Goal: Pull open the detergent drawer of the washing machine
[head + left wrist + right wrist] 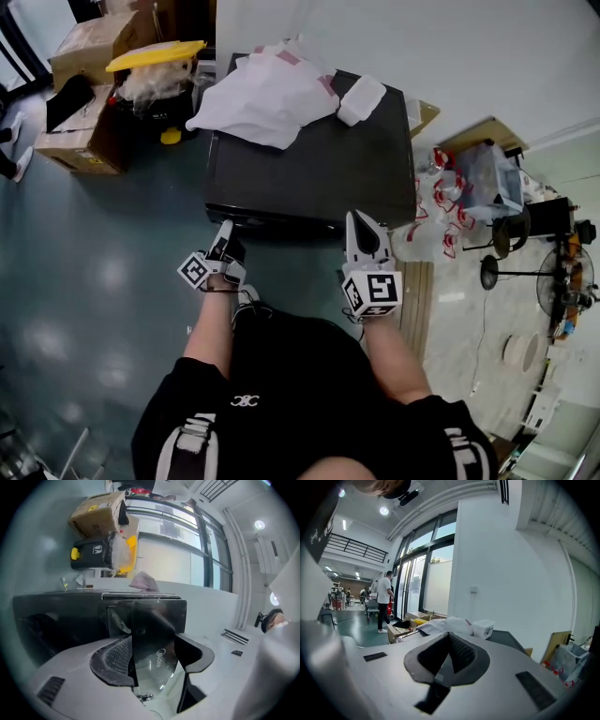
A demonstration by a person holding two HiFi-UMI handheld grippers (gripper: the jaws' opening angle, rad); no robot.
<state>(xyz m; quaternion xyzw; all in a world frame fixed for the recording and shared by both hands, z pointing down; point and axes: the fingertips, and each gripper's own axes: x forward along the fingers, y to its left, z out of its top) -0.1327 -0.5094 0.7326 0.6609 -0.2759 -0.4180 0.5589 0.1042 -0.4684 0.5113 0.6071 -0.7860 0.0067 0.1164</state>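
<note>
The glossy black detergent drawer front [157, 634], w/ a pale logo on it, sits at the upper front of the black washing machine [309, 173], toward its left end as I look down. In the left gripper view it fills the gap between my jaws. L gripper [154, 641] is pinching that panel: ribbed pad against one face, the other jaw against the opposite edge, as far as I can make out. I can't tell whether the drawer has come out at all. From the head view, L gripper [223, 236] is right up at the machine's front edge, nose toward it.

R gripper [362, 225] is further right along the same front edge, also close to the machine. In its own view R gripper [449, 637] has pads pressed together at the tips, nothing between them.

On the machine top, toward the back: a crumpled white cloth [267, 94] and, just beside it, a white plastic tub [361, 99]. Behind-left on the floor: brown cardboard boxes [89, 47] and a yellow lid [155, 54] on a cluttered bin. Right gripper view also shows a person in a white top [385, 597] standing well off by the windows.
</note>
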